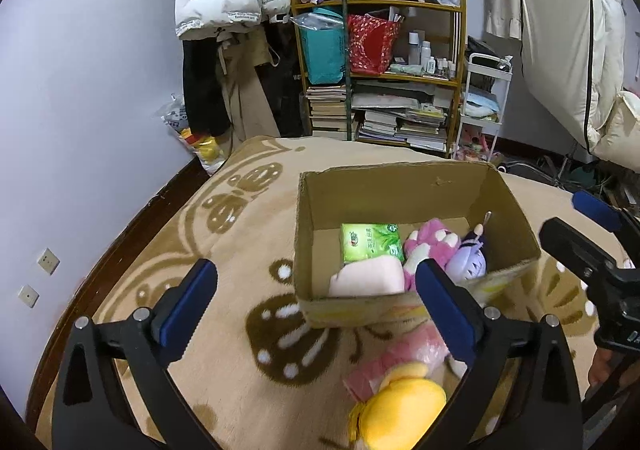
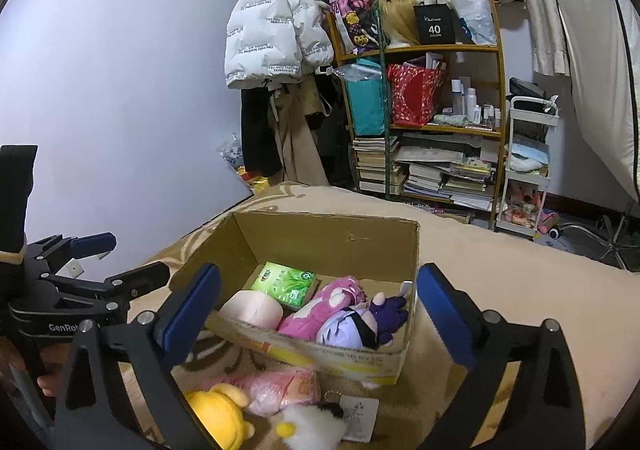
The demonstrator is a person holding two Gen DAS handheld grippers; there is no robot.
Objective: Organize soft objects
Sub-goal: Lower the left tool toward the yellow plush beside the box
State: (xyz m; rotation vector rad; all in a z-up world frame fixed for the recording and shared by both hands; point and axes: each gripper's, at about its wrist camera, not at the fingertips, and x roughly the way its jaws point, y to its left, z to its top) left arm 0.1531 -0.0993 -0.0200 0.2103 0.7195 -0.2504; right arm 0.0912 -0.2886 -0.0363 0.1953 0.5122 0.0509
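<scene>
Box (image 2: 332, 234) holds four soft items; yellow plush (image 2: 216, 414), pink pack (image 2: 280, 390), white toy (image 2: 312, 426) remain near; left gripper (image 1: 316, 302) and right gripper (image 2: 320, 306) both wide, empty.

The brown cardboard box (image 2: 340, 234) sits on a beige blanket (image 1: 224, 250) with brown swirls. Inside the box lie a green tissue pack (image 2: 285, 283), a pale pink roll (image 2: 251, 310), a pink-and-white plush (image 2: 320, 310) and a purple doll (image 2: 360, 326). In front of the box lies a yellow plush (image 1: 400, 410).
</scene>
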